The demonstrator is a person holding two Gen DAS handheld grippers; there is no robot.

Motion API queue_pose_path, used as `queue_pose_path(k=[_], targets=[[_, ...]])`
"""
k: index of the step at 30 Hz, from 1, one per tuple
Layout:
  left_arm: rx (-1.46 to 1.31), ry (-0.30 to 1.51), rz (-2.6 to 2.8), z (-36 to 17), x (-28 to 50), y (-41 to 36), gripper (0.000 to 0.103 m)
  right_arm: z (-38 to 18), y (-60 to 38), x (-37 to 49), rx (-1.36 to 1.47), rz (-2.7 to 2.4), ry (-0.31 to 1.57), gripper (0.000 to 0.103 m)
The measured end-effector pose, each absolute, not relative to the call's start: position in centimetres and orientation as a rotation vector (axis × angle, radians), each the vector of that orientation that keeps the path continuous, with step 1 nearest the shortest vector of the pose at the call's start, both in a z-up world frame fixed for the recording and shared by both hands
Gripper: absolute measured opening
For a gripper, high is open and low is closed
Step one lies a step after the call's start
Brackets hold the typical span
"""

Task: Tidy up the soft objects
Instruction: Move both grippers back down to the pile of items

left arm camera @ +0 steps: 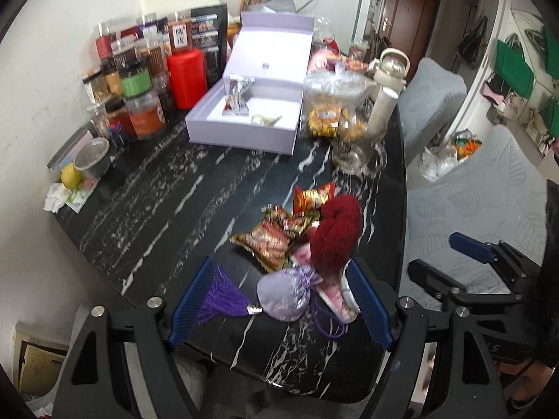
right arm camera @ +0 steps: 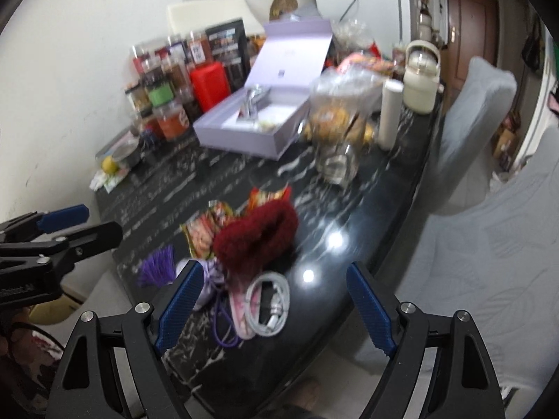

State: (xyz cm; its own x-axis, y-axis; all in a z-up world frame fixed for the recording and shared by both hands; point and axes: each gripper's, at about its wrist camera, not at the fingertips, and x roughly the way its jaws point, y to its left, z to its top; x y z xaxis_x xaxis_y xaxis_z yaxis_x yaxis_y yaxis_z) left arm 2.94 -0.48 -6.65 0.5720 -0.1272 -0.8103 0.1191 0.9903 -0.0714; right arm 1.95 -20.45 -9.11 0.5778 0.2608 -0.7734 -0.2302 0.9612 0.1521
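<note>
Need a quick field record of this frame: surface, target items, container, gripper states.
surface: black marble table
soft items: lilac sachet with purple tassel, red fluffy pouch, snack packets
other: white coiled cable near the pouch
container: open lilac box, lid up, foil packet inside
left gripper: open, sachet and tassel between the fingers, pads not pressing
right gripper: open, cable between the fingers, nothing held
</note>
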Motion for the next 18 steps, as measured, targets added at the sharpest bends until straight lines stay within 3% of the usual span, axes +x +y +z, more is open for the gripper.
queue_pose_path(k=[18], targets=[[0.012,1.086,-0.260,-13.8,5.5,-0.5,0.079,-19.5,-18.0,4.0,0.049,0.266,1.075,0.076]])
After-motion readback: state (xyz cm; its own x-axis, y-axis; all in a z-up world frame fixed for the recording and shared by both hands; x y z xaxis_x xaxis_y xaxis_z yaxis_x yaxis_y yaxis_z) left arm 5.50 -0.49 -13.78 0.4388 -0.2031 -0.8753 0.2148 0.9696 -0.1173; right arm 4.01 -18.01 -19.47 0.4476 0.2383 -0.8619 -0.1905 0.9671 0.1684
